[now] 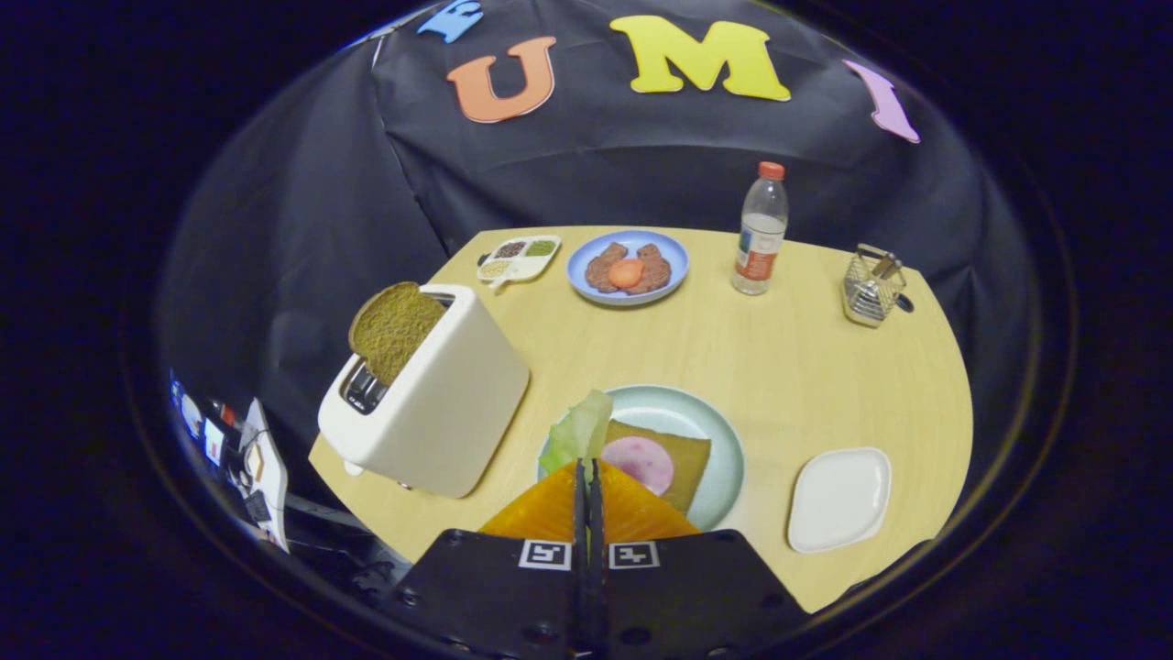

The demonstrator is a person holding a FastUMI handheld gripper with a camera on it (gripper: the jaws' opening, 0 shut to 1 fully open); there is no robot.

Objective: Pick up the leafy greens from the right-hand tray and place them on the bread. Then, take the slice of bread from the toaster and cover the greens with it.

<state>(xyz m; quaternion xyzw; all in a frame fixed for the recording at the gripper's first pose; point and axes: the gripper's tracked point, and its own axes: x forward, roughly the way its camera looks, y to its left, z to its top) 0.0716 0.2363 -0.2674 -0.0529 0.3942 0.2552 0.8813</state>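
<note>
My gripper (587, 466) is shut on the leafy greens (579, 429), a pale green leaf that sticks up from the fingertips. It hangs over the left rim of the pale green plate (724, 440). On that plate lies a brown slice of bread (689, 451) with a round pink slice of ham (640, 461) on top, just right of the fingertips. The white toaster (440, 403) stands to the left, and a dark slice of bread (394, 328) pokes out of its slot. The white right-hand tray (838, 498) sits bare to the right of the plate.
At the back of the round wooden table (806, 357) stand a blue plate (577, 275) with meat patties and an orange piece, a small condiment tray (519, 258), a clear bottle (761, 231) with an orange cap, and a wire basket (872, 287).
</note>
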